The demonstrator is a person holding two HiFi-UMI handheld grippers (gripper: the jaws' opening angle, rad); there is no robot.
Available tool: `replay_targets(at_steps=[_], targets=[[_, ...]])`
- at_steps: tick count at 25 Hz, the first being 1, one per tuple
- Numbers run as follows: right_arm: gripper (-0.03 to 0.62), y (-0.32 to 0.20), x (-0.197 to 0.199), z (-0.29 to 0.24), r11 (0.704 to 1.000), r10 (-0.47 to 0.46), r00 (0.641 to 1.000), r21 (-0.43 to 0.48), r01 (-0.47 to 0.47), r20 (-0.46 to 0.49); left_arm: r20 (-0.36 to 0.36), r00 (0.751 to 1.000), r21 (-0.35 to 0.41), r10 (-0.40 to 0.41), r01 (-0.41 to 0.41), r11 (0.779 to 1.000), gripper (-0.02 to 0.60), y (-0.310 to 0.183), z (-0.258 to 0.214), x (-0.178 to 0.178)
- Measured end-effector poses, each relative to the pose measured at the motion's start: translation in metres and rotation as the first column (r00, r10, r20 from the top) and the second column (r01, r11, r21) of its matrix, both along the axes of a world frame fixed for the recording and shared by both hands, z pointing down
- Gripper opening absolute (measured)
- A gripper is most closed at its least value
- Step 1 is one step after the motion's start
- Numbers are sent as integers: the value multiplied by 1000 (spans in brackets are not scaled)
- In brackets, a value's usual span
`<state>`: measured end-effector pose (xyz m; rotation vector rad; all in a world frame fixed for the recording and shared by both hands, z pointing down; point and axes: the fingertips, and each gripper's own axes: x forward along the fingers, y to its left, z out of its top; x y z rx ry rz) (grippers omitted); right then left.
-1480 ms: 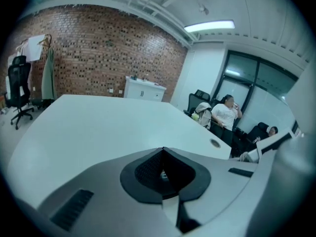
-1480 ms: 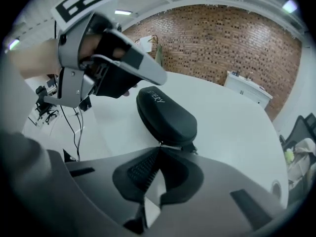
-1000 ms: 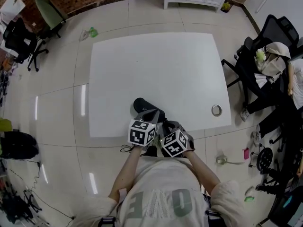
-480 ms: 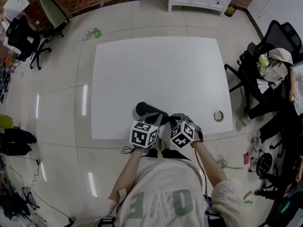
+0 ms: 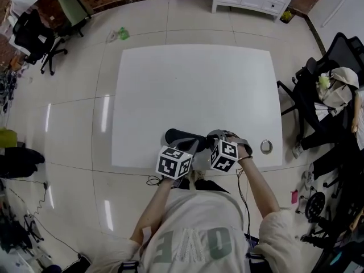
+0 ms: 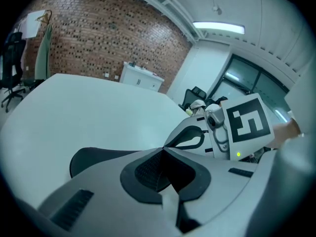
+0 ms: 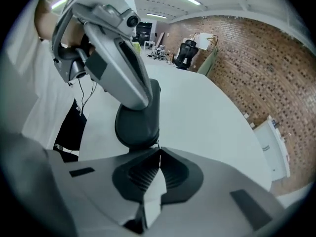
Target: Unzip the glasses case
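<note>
Left tongs (image 6: 163,150), right tongs (image 7: 159,150) closed against glasses case (image 7: 137,127), possibly pinching.

Matt black glasses case (image 5: 180,136) on smooth white table (image 5: 193,84)

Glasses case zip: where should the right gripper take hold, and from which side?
The small zip tab at the glasses case's rounded right end, approached end-on, low along the table. The case lies flat with its long axis pointing at the right gripper, whose jaws look shut on that tab.
</note>
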<state>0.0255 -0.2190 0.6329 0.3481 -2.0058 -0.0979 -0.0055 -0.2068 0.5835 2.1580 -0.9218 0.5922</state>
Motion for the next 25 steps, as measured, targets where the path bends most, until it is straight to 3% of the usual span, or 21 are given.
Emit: replay_targets(at_steps=[4, 9, 14, 17, 18, 19, 20, 23, 24, 25], targets=[[0, -8, -3, 3, 999, -39, 999, -10, 39, -2, -14, 1000, -14, -3, 3, 1000, 3, 0, 1, 3], [1, -6, -8, 2, 1000, -6, 1000, -15, 6, 23, -23, 1000, -10, -2, 2, 1000, 3, 0, 0, -3], [0, 0, 0, -10, 988, 150, 981, -39, -146, 123, -37, 999, 17, 5, -4, 1000, 3, -2, -4, -3], [0, -2, 8, -36, 947, 321, 912, -72, -314, 255, -130, 988, 104, -86, 99, 990, 3, -14, -26, -15], [0, -6, 12, -48, 917, 397, 860, -93, -389, 320, -183, 975, 138, -129, 156, 978, 3, -21, -38, -21], [0, -11, 18, -61, 874, 479, 786, -129, -469, 391, -229, 959, 178, -169, 212, 961, 3, -29, -51, -29], [0, -16, 25, -74, 819, 559, 689, -180, -544, 462, -261, 944, 227, -202, 264, 937, 3, -37, -65, -37], [0, -26, 44, -101, 605, 753, 306, -430, -671, 582, -312, 905, 393, -289, 400, 828, 3, -60, -101, -68], [0, -25, 47, -107, 541, 788, 182, -520, -661, 589, -338, 885, 425, -319, 446, 788, 3, -64, -109, -79], [0, -23, 47, -114, 498, 804, 78, -596, -630, 589, -372, 861, 437, -348, 493, 753, 3, -65, -116, -90]])
